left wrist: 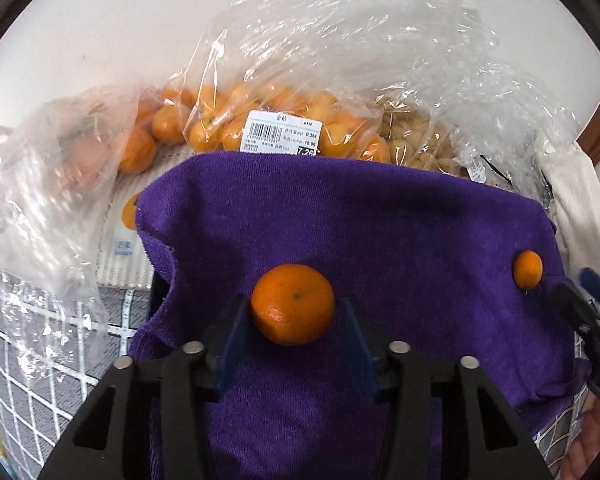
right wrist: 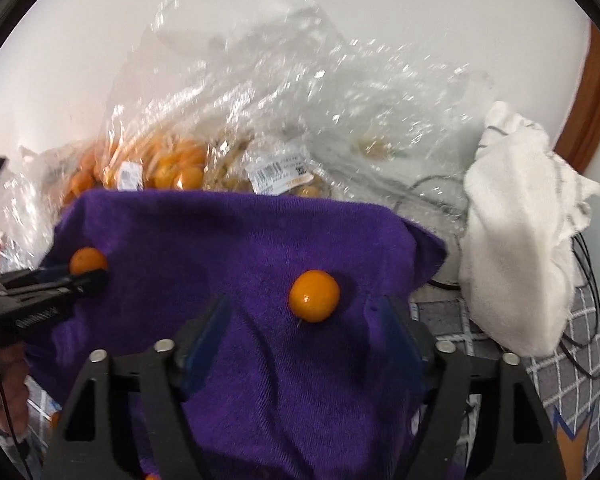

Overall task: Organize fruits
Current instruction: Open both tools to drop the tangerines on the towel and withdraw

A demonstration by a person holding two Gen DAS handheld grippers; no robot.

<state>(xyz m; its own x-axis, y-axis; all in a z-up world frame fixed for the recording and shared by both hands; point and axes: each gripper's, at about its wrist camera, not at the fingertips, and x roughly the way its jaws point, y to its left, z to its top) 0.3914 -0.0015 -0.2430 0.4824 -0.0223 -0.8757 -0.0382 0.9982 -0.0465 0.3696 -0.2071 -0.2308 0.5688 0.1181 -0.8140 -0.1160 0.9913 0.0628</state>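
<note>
- Left tongs [left wrist: 296, 312]: jaws parted, one blue finger [left wrist: 232, 336] on each side of a mandarin [left wrist: 293, 304]. The left finger touches or nearly touches the peel; a thin gap shows at the right finger. Whether the fruit is gripped cannot be told.
- Mandarin: rests on the purple towel [left wrist: 380, 220], at the centre of the left wrist view, its stem-end dimple facing up.
- Right tongs [right wrist: 304, 316]: jaws wide, holding nothing. A small kumquat [right wrist: 314, 296] lies on the towel between the finger tips, touching neither.
- Kumquat in the left wrist view: at 3 o'clock from the mandarin, well apart from it, near the towel's right edge, just beside the right tongs' dark tip.
- Bagged fruit [left wrist: 268, 120]: at 12 o'clock beyond the towel, a clear plastic bag of small orange fruit with a white barcode price label [left wrist: 282, 134]; a second bag of larger oranges [left wrist: 136, 148] lies at 10 o'clock.
- Pale brown bagged items [left wrist: 424, 140]: at 1 o'clock, their kind unclear.
- White cloth [right wrist: 516, 240]: bunched at 3 o'clock in the right wrist view, beside the towel, on a grey grid-patterned counter cover [right wrist: 580, 364].
</note>
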